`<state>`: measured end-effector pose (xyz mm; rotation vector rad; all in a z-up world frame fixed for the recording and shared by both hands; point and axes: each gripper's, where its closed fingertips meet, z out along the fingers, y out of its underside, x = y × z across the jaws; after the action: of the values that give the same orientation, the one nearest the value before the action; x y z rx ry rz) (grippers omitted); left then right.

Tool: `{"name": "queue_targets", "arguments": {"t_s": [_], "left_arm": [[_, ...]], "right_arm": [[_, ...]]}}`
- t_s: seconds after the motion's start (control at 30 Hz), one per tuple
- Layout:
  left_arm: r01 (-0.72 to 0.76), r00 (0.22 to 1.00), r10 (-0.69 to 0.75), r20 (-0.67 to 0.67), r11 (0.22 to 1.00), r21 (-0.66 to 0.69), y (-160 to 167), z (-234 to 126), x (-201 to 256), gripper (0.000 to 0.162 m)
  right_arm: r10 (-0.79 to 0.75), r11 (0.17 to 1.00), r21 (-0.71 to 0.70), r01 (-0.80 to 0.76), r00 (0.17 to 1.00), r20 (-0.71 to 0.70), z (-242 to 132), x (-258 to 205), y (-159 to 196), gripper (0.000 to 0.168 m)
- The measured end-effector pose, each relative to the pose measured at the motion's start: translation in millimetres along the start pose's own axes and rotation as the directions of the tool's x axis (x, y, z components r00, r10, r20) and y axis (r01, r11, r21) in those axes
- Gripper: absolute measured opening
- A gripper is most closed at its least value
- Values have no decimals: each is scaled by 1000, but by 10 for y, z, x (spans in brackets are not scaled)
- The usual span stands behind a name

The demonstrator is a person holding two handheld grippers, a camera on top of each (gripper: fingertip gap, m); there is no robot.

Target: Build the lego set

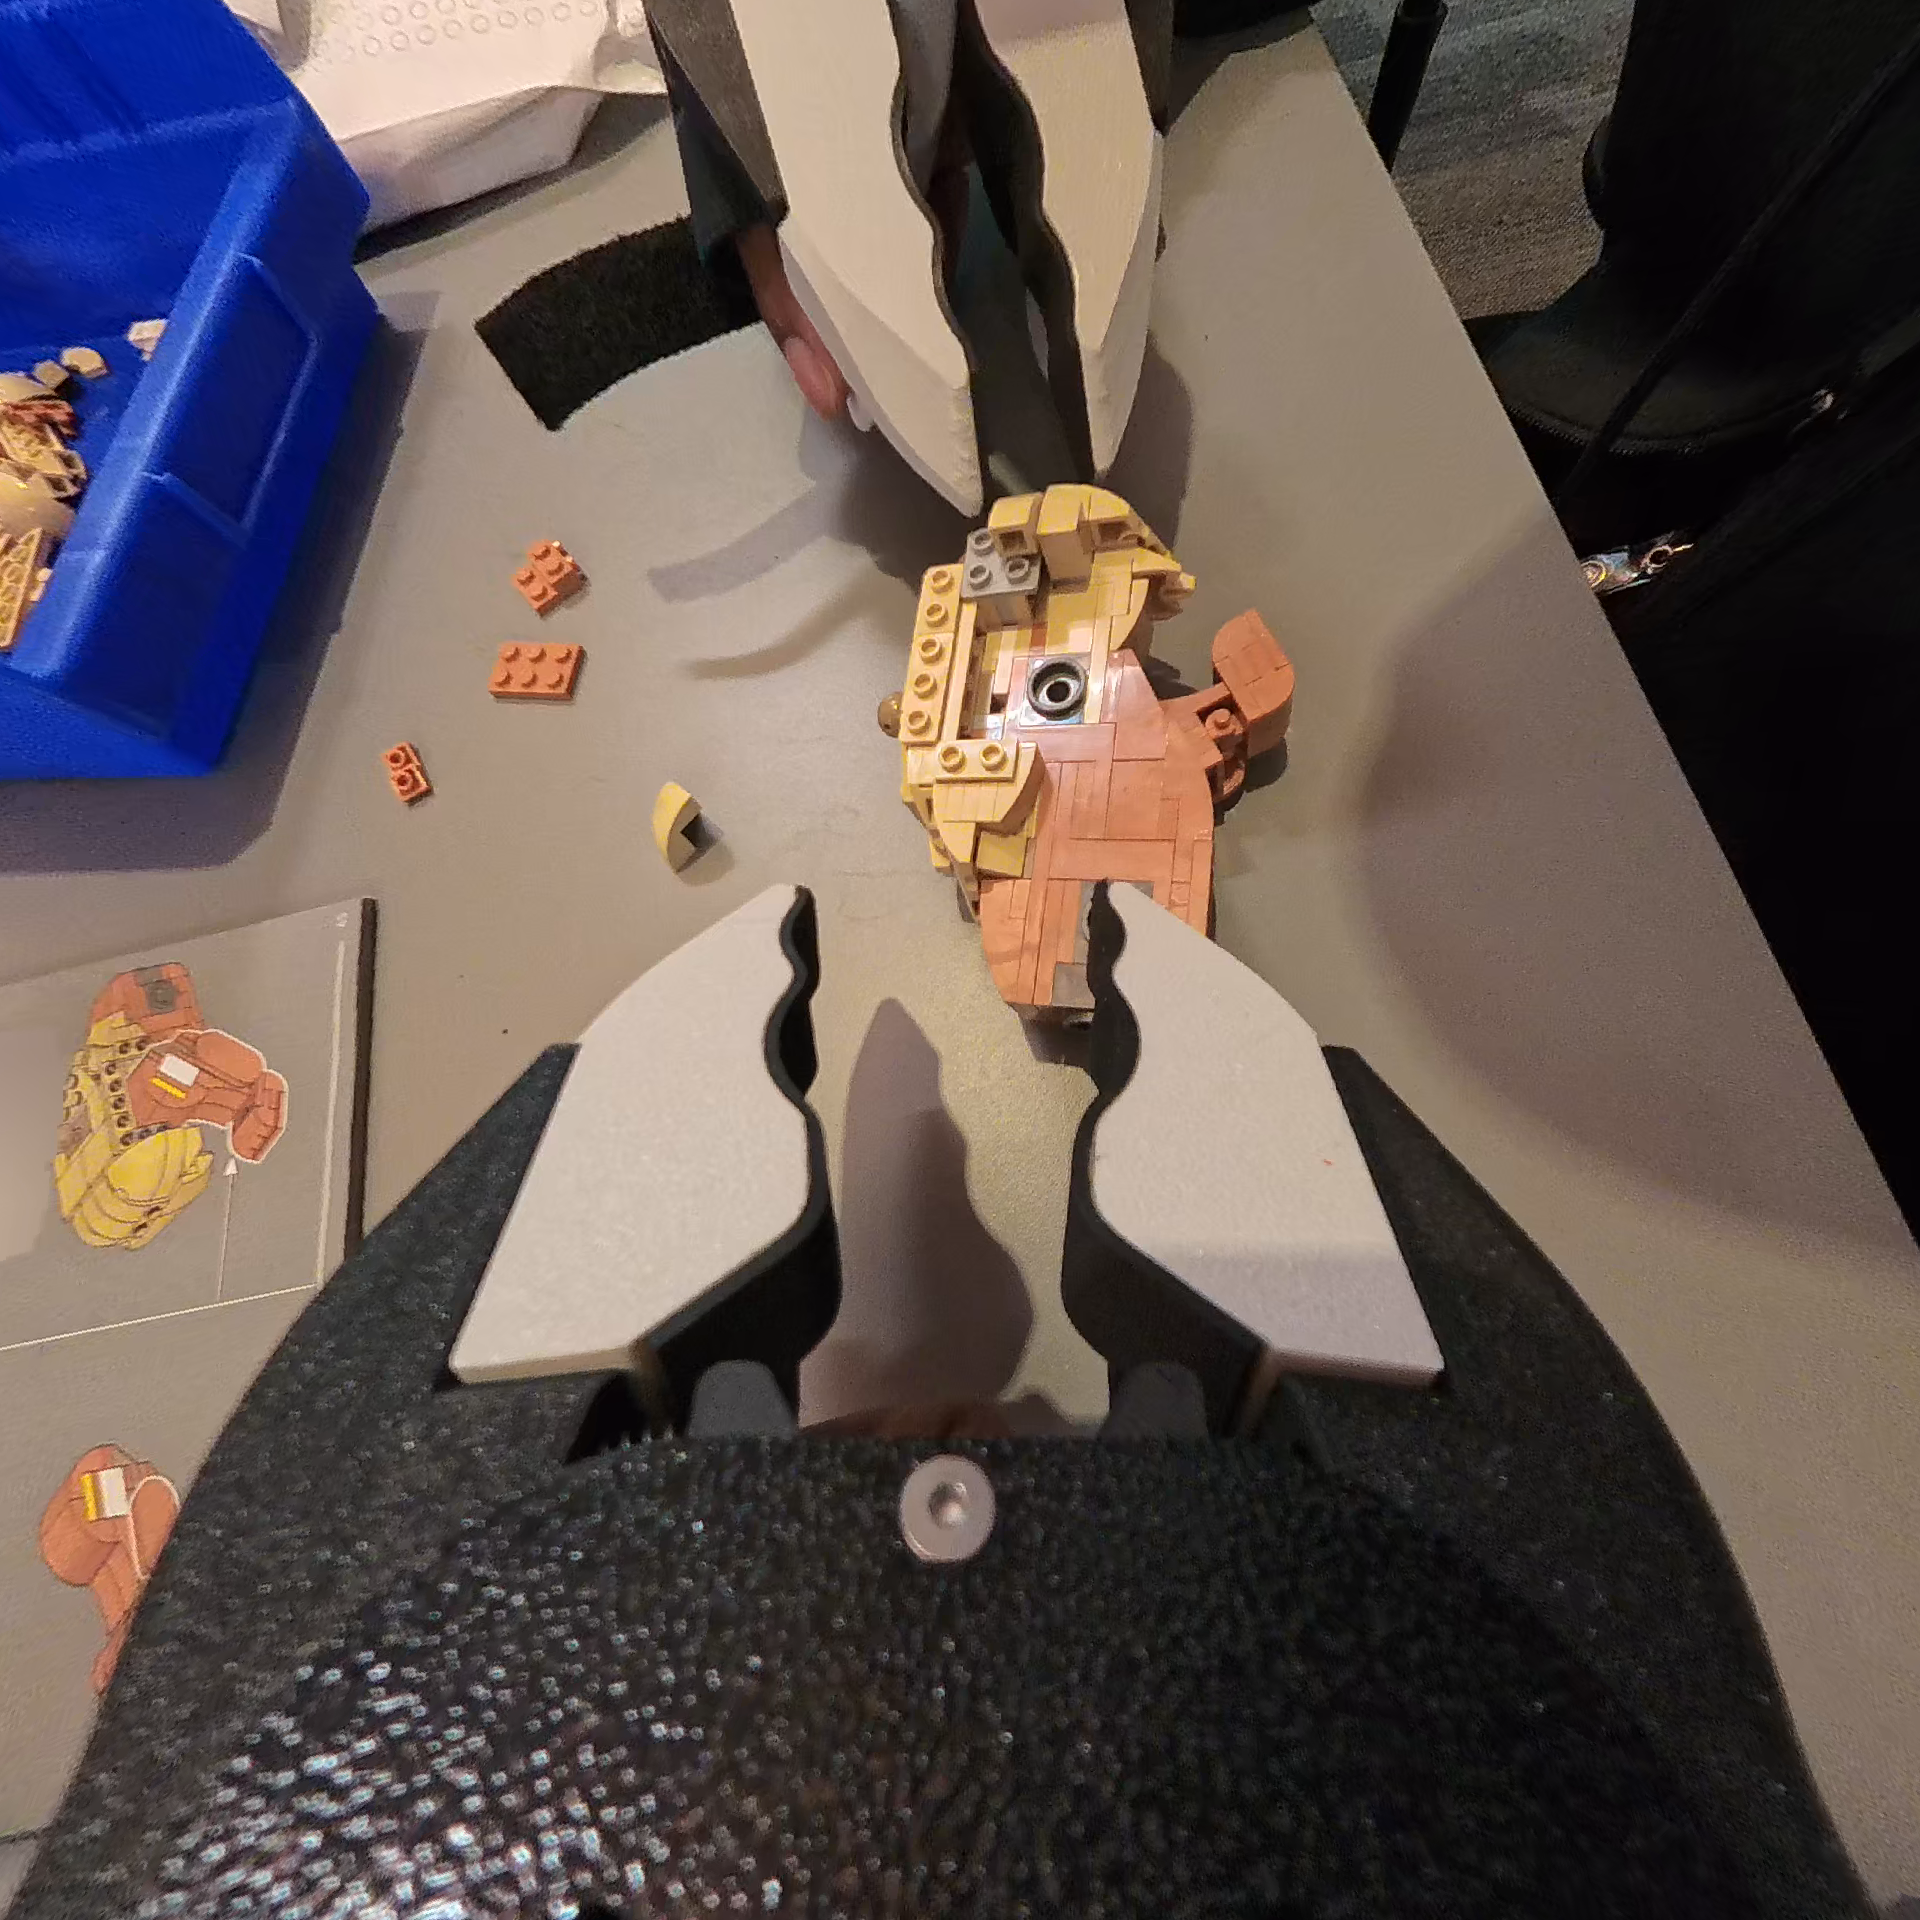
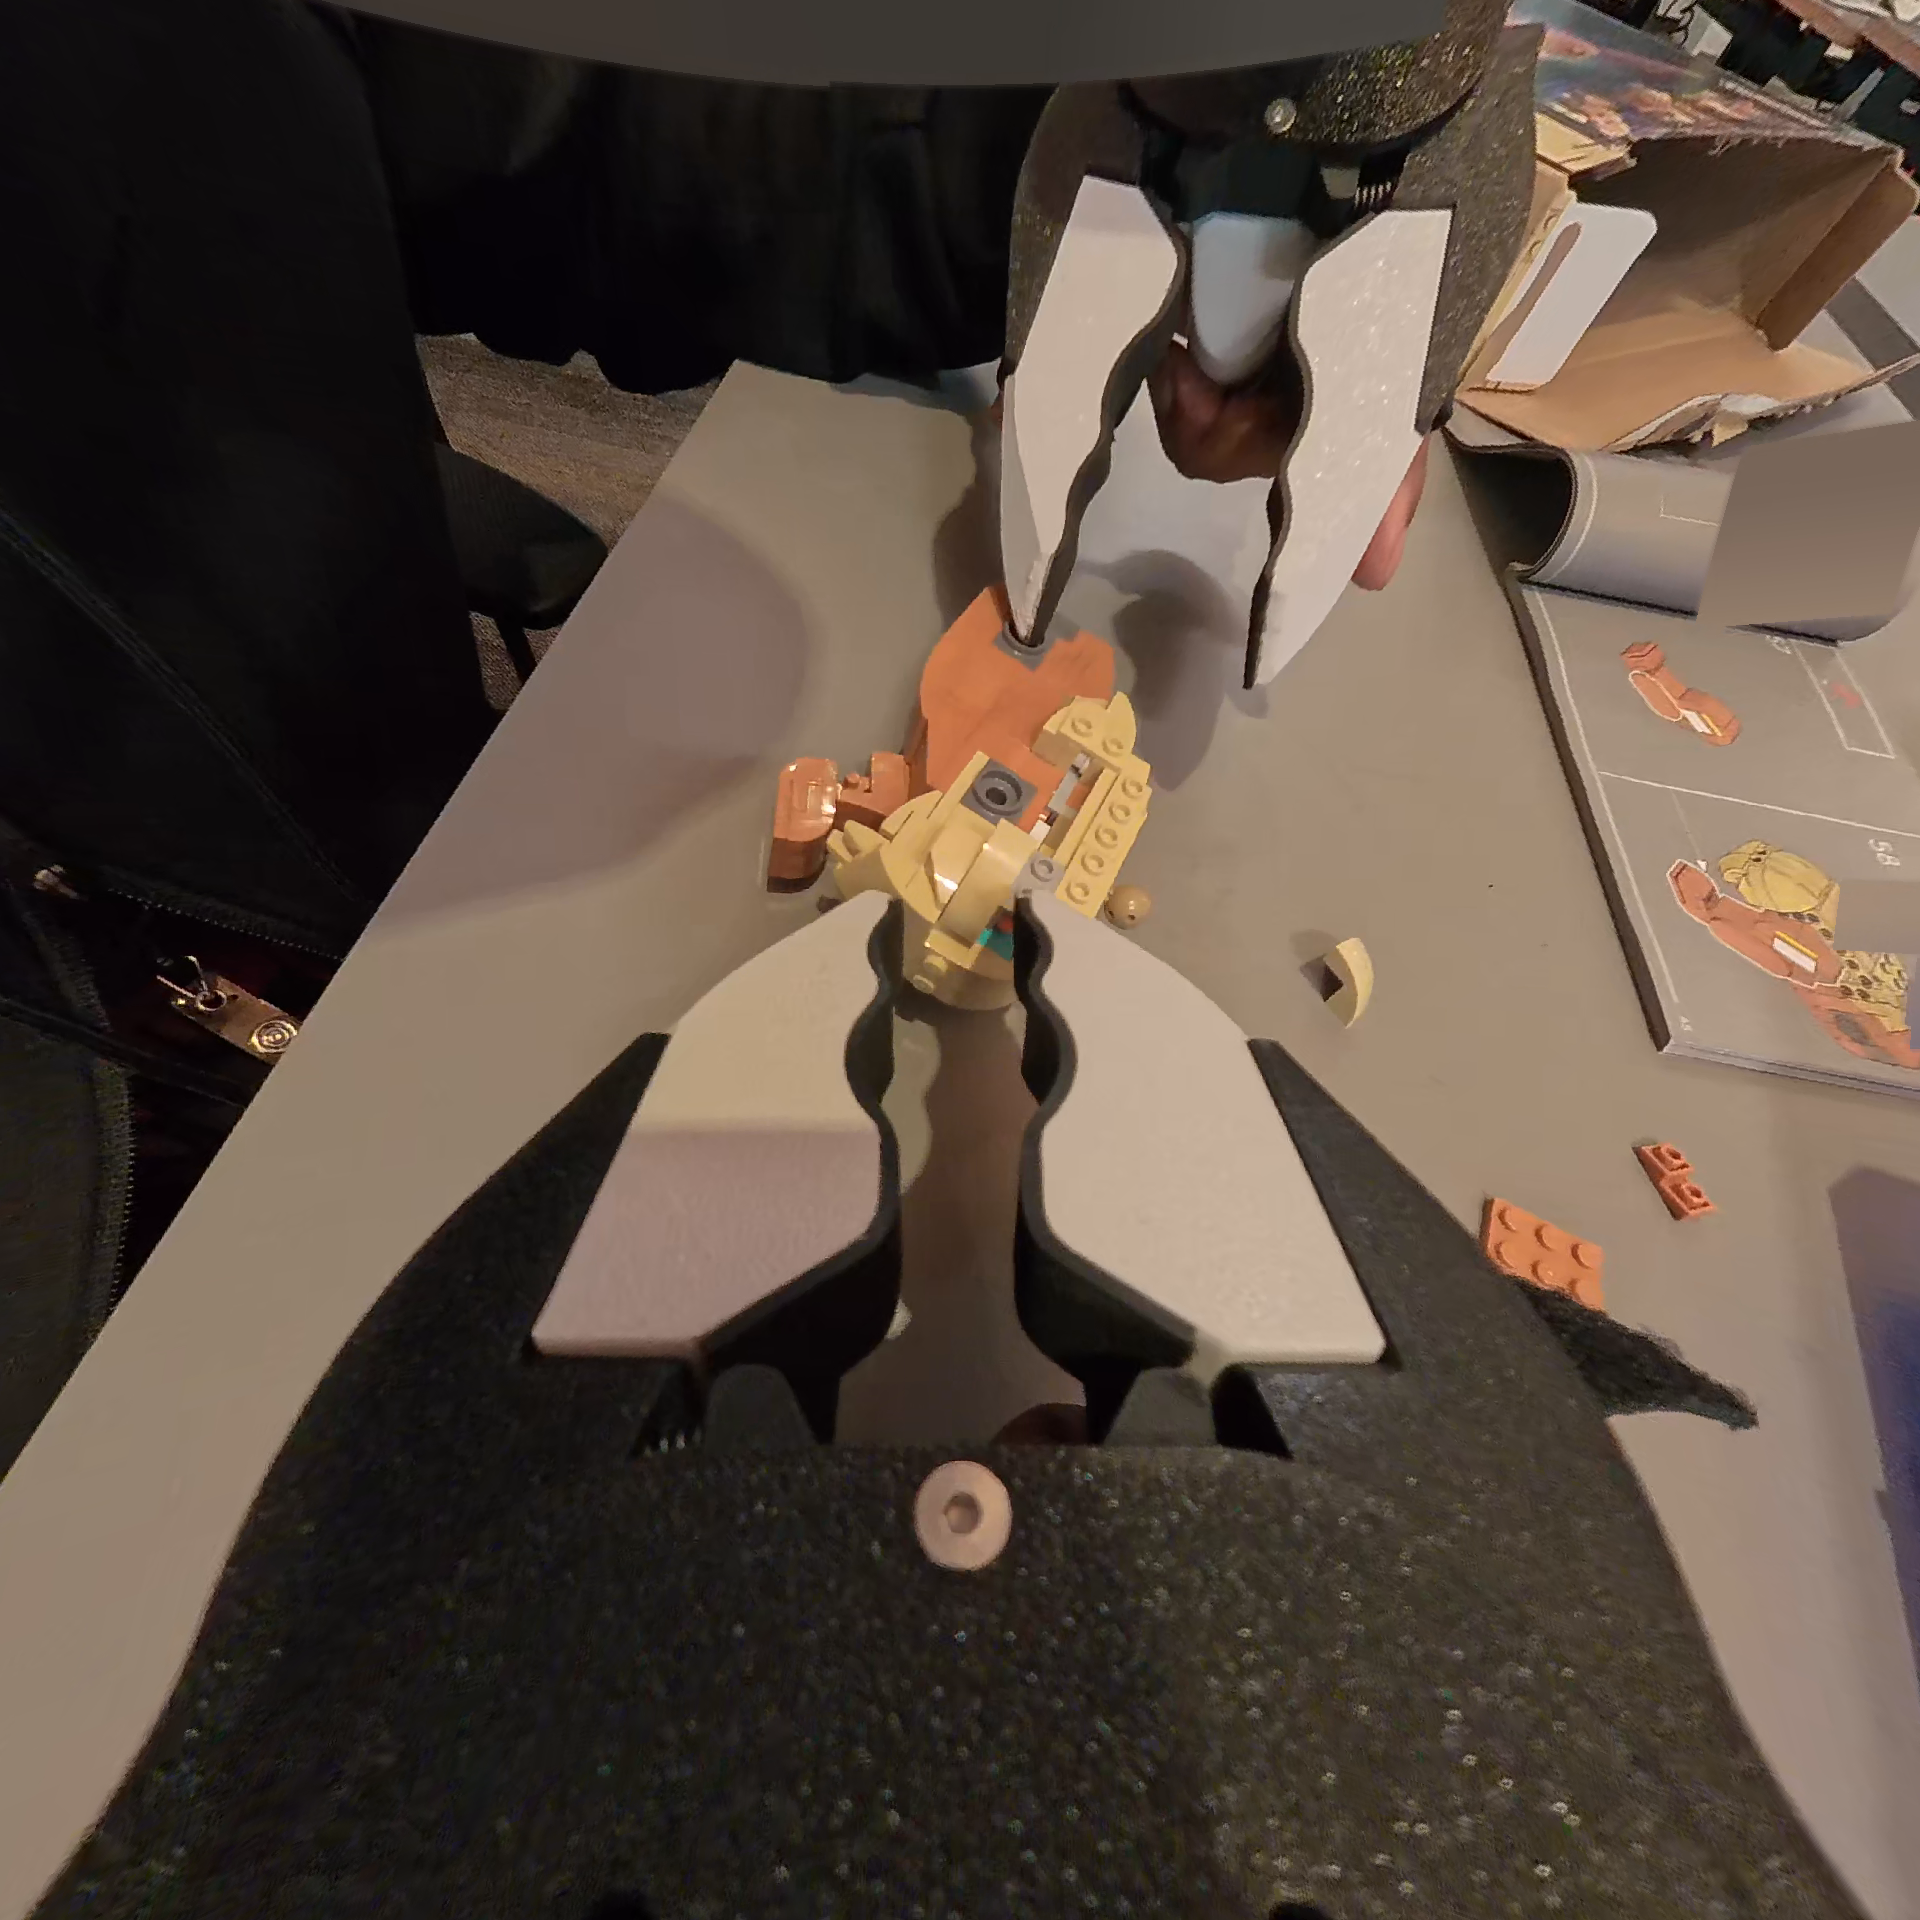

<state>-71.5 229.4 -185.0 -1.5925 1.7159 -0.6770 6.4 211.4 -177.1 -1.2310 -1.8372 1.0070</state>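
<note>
A grey bench [image 1: 1403,1039] with a matte top fills most of both views, its long edge running off toward 1 o'clock in the left wrist view. Beyond that edge lies dark, speckled carpet [image 1: 1455,156], with black chair legs [image 1: 1403,83] at 1 o'clock. Warm overhead light casts soft curved shadows across the bench. In the right wrist view, an opened cardboard box [image 2: 1714,343] sits at 2 o'clock.

Left tongs [image 1: 956,914] gape at the lego model [image 1: 1081,748] on the table [image 1: 727,520].
</note>
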Motion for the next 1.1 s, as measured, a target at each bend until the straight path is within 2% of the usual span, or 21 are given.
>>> {"name": "queue_targets", "arguments": {"t_s": [0.5, 0.83, 1.1], "left_arm": [[-33, 997, 34, -67, 999, 20, -54, -37, 159, 53], [-31, 995, 31, -95, 999, 10, -43, -15, 211, 54], [-7, 995, 7, -99, 1000, 6, -70, -19, 249, 57]], "right_arm": [[-93, 995, 27, 94, 995, -44, -24, -2, -37, 34], [-327, 945, -25, 327, 934, -144, 54, -25, -69, 47], [-345, 939, -52, 341, 924, -165, 61, 9, -38, 51]]}}
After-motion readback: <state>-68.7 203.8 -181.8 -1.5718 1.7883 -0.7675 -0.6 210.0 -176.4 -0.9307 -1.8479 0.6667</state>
